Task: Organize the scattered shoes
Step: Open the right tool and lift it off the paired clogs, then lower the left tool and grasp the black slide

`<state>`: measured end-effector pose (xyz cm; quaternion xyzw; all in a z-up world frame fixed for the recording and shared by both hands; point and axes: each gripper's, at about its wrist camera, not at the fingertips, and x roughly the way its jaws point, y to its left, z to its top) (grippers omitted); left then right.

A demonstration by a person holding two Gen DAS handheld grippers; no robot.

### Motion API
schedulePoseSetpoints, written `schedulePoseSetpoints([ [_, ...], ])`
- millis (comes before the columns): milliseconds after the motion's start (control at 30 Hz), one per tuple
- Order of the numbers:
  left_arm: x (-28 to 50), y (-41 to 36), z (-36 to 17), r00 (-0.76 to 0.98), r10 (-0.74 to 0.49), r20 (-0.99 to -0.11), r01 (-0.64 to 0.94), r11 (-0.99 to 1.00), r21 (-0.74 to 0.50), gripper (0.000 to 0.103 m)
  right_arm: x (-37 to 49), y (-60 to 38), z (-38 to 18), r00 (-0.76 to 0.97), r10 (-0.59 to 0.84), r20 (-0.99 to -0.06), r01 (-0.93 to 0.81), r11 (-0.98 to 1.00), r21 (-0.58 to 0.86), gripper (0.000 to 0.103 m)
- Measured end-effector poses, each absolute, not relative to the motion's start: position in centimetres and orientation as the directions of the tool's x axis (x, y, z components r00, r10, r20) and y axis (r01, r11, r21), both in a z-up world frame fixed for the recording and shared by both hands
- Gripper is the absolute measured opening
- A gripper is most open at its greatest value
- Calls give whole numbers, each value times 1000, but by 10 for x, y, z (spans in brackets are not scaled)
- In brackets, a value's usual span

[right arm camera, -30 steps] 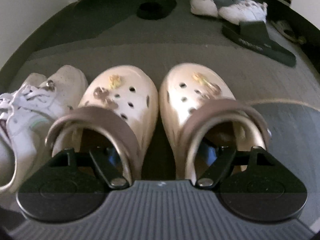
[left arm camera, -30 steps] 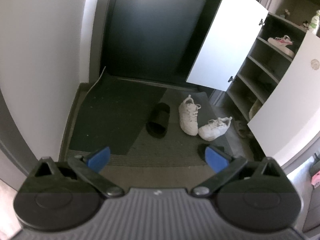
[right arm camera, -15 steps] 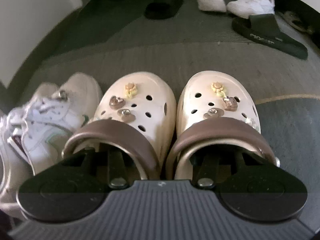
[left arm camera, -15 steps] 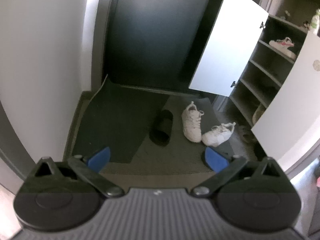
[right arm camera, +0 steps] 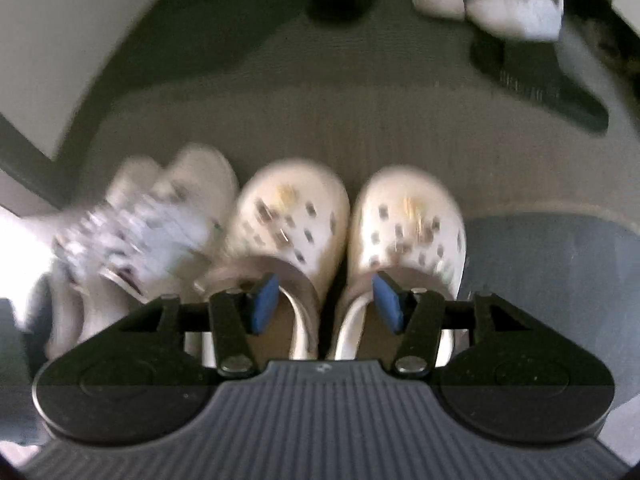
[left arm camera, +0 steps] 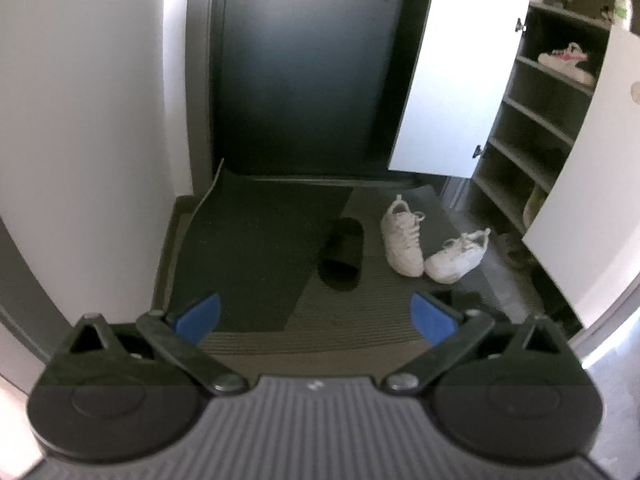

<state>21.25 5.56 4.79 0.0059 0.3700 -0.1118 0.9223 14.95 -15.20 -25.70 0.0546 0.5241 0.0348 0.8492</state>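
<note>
In the right wrist view a pair of cream clogs (right arm camera: 344, 220) with brown heel straps stands side by side on the mat, a white sneaker (right arm camera: 152, 224) to their left. My right gripper (right arm camera: 326, 302) hangs just above the clogs' heel openings, pads apart, holding nothing; the view is blurred. My left gripper (left arm camera: 316, 316) is open and empty, high above the mat. Ahead of it lie a black slide (left arm camera: 342, 254) and two white sneakers (left arm camera: 402, 236) (left arm camera: 456, 256). The second black slide (right arm camera: 536, 80) lies at the far right of the right wrist view.
An open shoe cabinet (left arm camera: 532, 128) with shelves stands at the right, its white doors (left arm camera: 452, 80) swung out; a pink-and-white shoe (left arm camera: 566, 60) sits on an upper shelf. A dark door (left arm camera: 304, 60) is ahead, a white wall (left arm camera: 92, 120) at the left. A dark mat (left arm camera: 256, 248) covers the floor.
My right gripper has pulled up and back out of the clogs, which stay on the mat. My left gripper has risen and drawn back a little.
</note>
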Motion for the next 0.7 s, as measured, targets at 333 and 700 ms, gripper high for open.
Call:
schedulePoseSetpoints([
  [333, 209, 64, 26, 671, -140, -728, 276, 959, 69, 103, 137, -146, -30, 688, 10, -726, -137, 984, -116, 58],
  [700, 299, -20, 12, 678, -96, -729, 358, 909, 213, 103, 49, -176, 85, 949, 67, -308, 64, 915, 397, 59],
])
